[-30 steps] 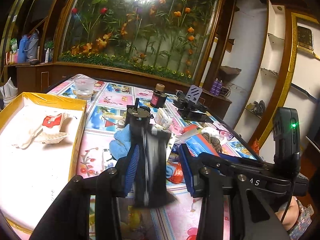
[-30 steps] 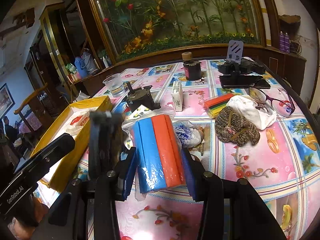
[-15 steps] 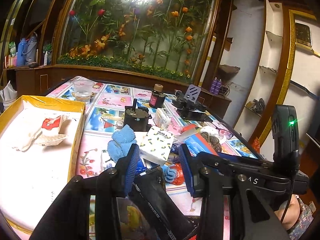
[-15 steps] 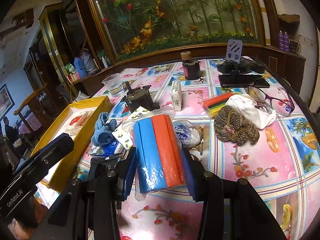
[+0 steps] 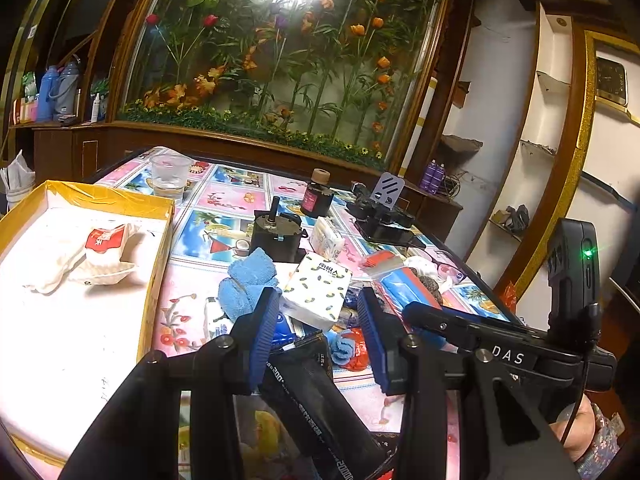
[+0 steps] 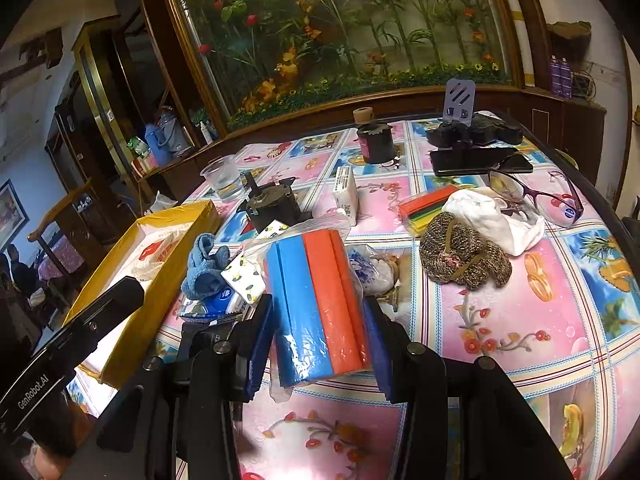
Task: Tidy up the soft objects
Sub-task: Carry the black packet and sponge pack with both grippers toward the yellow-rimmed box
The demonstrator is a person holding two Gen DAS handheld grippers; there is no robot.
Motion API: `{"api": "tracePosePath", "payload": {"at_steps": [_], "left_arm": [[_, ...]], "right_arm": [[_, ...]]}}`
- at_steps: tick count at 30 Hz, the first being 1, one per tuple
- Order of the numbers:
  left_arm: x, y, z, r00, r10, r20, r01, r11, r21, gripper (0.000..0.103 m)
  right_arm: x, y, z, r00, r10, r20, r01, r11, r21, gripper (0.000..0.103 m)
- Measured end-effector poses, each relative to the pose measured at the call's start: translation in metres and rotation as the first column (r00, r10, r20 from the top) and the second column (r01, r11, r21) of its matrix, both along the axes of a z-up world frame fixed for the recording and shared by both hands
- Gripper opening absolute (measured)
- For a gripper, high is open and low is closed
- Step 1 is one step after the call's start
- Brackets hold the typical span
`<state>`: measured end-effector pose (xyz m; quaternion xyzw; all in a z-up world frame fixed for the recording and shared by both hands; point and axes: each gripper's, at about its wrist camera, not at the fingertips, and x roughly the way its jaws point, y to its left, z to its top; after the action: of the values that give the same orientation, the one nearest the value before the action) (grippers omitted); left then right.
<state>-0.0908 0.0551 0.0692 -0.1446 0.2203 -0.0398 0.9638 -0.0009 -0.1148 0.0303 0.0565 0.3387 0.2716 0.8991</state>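
My right gripper (image 6: 318, 306) is shut on a bagged pack of blue and orange foam strips (image 6: 316, 300), one pad against each long side, low over the table. My left gripper (image 5: 318, 320) is open. A black packet with white print (image 5: 308, 392) lies flat on the table under it, its far end near the left pad and not squeezed. Just beyond the left fingertips are a blue cloth (image 5: 248, 280) and a lemon-print tissue pack (image 5: 316, 292). The yellow box (image 5: 158, 216) at the left holds a white cloth and a red-and-white packet (image 5: 106, 240).
Right of the foam pack lie a brown knitted item (image 6: 464, 256), a white cloth (image 6: 492, 220), glasses (image 6: 536, 196) and a coloured strip pack (image 6: 424, 208). Farther back stand a black motor (image 6: 272, 208), a plastic cup (image 6: 224, 178), a dark bottle (image 6: 376, 140) and a phone with stand (image 6: 476, 160).
The black packet, upright and blurred between the left jaws a second ago, has dropped and now lies flat under them. Both grippers have kept still, the right one still on the foam pack.
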Motion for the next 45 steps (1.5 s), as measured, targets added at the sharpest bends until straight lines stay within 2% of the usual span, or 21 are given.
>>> {"api": "tracePosePath", "payload": {"at_steps": [4, 7, 9, 13, 14, 16, 21, 22, 23, 24, 25, 27, 34, 45], "left_arm": [[-0.001, 0.003, -0.001, 1.0, 0.003, -0.007, -0.003, 1.0, -0.005, 0.04], [0.004, 0.002, -0.006, 0.996, -0.024, -0.09, 0.021, 0.999, -0.03, 0.04], [0.01, -0.002, -0.011, 0.98, -0.047, -0.193, 0.037, 0.998, -0.056, 0.047], [0.012, -0.017, -0.022, 0.939, -0.041, -0.342, 0.035, 0.999, -0.024, 0.056], [0.012, -0.02, -0.026, 0.926, -0.039, -0.376, 0.033, 0.999, -0.022, 0.064], [0.011, -0.026, -0.033, 0.911, -0.035, -0.412, 0.032, 0.999, -0.015, 0.069], [0.018, -0.035, -0.051, 0.882, -0.002, -0.471, 0.022, 0.999, 0.037, 0.068], [0.017, -0.035, -0.049, 0.887, -0.001, -0.462, 0.023, 0.999, 0.041, 0.064], [0.017, -0.037, -0.048, 0.892, -0.004, -0.452, 0.031, 0.998, 0.05, 0.048], [0.019, -0.039, -0.049, 0.889, -0.002, -0.458, 0.035, 0.997, 0.065, 0.044], [0.02, -0.039, -0.05, 0.886, -0.011, -0.464, 0.042, 0.997, 0.058, 0.043], [0.02, -0.038, -0.049, 0.889, -0.024, -0.457, 0.05, 0.998, 0.045, 0.033], [0.013, -0.034, -0.037, 0.919, -0.074, -0.388, 0.076, 0.997, -0.01, 0.03], [-0.003, -0.016, -0.011, 0.954, -0.063, -0.292, 0.052, 0.998, -0.044, 0.03]], "right_arm": [[-0.001, 0.0, 0.002, 1.0, 0.004, 0.005, -0.004, 1.0, 0.007, 0.047], [0.0, 0.0, 0.002, 1.0, 0.006, 0.001, -0.006, 1.0, 0.008, 0.047], [0.001, -0.001, 0.001, 1.0, 0.003, -0.007, -0.003, 1.0, 0.007, 0.047], [0.003, -0.004, 0.0, 1.0, -0.001, -0.022, 0.001, 1.0, 0.021, 0.047], [0.003, -0.005, 0.001, 1.0, -0.001, -0.021, 0.002, 1.0, 0.025, 0.047], [0.002, -0.006, 0.002, 1.0, -0.001, -0.019, 0.001, 0.999, 0.036, 0.047], [0.0, -0.008, 0.004, 1.0, 0.008, -0.018, -0.007, 0.999, 0.053, 0.047], [0.0, -0.008, 0.004, 1.0, 0.009, -0.018, -0.008, 0.998, 0.056, 0.047], [-0.001, -0.008, 0.005, 1.0, 0.011, -0.019, -0.01, 0.998, 0.057, 0.047], [-0.001, -0.008, 0.005, 1.0, 0.012, -0.019, -0.01, 0.998, 0.059, 0.047], [-0.001, -0.008, 0.005, 1.0, 0.011, -0.019, -0.01, 0.998, 0.061, 0.047], [-0.001, -0.008, 0.005, 1.0, 0.011, -0.019, -0.01, 0.998, 0.064, 0.047], [0.0, -0.009, 0.005, 1.0, 0.003, -0.019, -0.002, 0.998, 0.067, 0.047], [-0.001, -0.009, 0.006, 1.0, -0.011, -0.01, 0.011, 0.998, 0.057, 0.047]]}}
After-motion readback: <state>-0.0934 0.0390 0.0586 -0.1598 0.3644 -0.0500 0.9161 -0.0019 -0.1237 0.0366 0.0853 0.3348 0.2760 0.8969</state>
